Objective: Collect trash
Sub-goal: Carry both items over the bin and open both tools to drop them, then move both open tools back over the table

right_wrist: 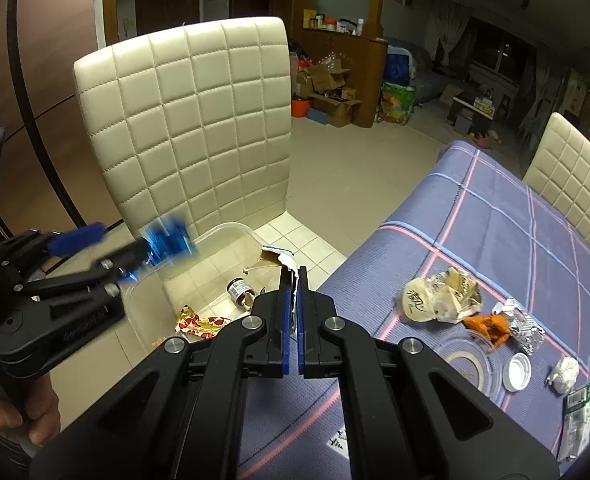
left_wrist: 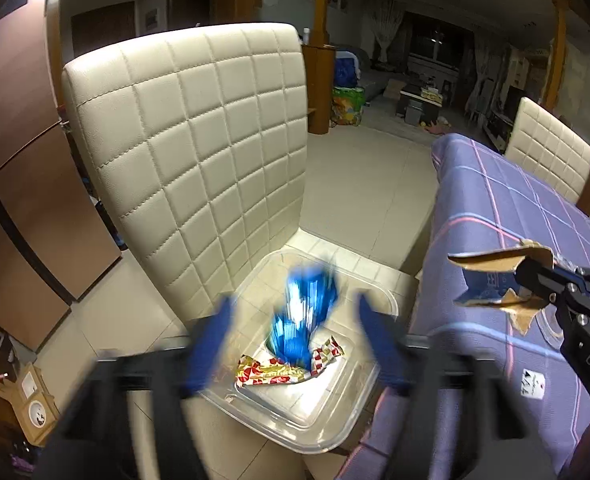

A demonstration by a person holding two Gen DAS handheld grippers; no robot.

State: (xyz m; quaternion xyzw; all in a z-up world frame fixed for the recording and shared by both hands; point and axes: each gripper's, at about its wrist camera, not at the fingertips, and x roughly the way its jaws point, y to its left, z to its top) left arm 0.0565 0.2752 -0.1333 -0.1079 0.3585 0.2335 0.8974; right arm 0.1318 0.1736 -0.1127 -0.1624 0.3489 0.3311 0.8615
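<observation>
Blue wrapper over the clear bin

The left gripper stands spread; the blurred crinkly blue foil wrapper hangs loose between its fingers above the clear plastic bin, while the right gripper clamps torn brown cardboard.

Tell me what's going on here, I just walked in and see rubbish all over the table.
A person is clearing trash with a handheld gripper in each hand. The left gripper is open over a clear plastic bin on the floor, and a blue wrapper is blurred in mid-air between its fingers, apparently dropping onto a red and gold wrapper already inside. The right gripper is shut on a torn piece of cardboard near the bin. More trash, including a crumpled foil wrapper, waits on the purple tablecloth.
</observation>
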